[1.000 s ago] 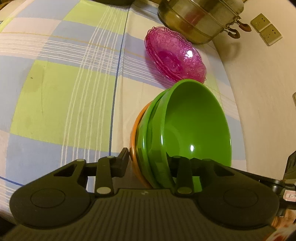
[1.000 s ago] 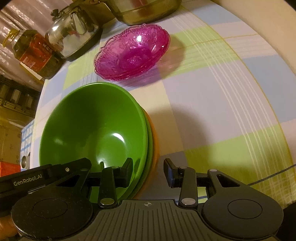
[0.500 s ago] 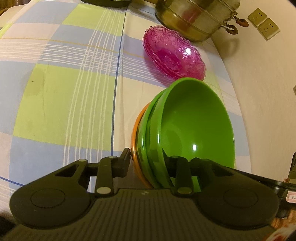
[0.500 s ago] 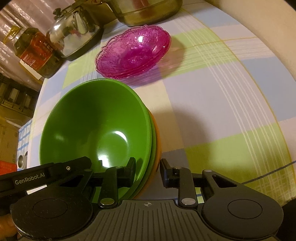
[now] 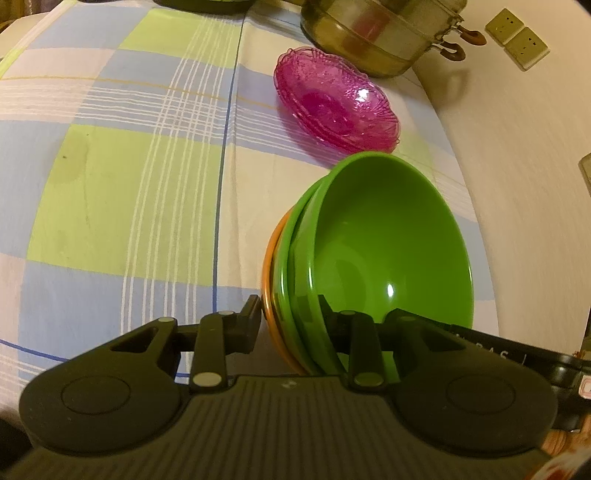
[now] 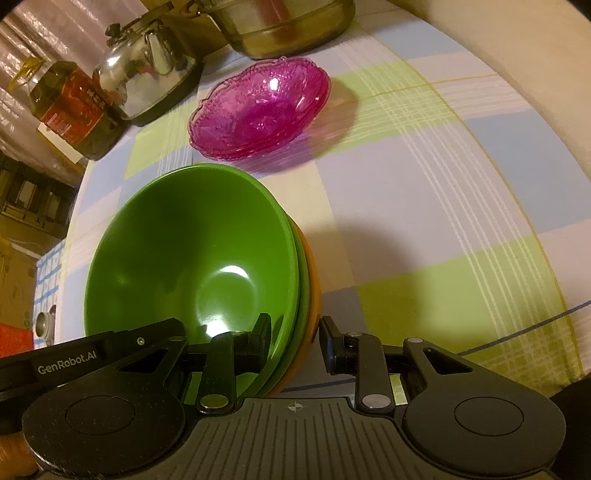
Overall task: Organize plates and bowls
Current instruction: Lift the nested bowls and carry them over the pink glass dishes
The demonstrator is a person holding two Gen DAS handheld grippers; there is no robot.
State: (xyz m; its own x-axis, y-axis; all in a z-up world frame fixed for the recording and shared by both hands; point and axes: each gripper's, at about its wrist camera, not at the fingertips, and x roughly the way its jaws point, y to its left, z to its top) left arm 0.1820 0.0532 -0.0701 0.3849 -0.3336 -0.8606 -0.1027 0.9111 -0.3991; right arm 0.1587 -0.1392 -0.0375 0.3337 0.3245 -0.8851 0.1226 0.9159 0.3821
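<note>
Our left gripper is clamped on the near rim of the stack of bowls, one finger outside against the orange bowl at the bottom, the other inside the top green bowl. Our right gripper bites the same rim just beside it, mirrored. Both sets of jaws have just been closing, with the rim between them. The stack sits at the near part of the desk, on the checked cloth.

To carry it well, we judge we should keep both grips firm and move the two hands together, level, so the nested bowls neither slip apart nor tip.

Just beyond the stack lie the pink glass dishes, close enough to knock if we swing forward. Behind them stand a steel pot, a kettle and an oil bottle. The wall runs near the stack's right side.
</note>
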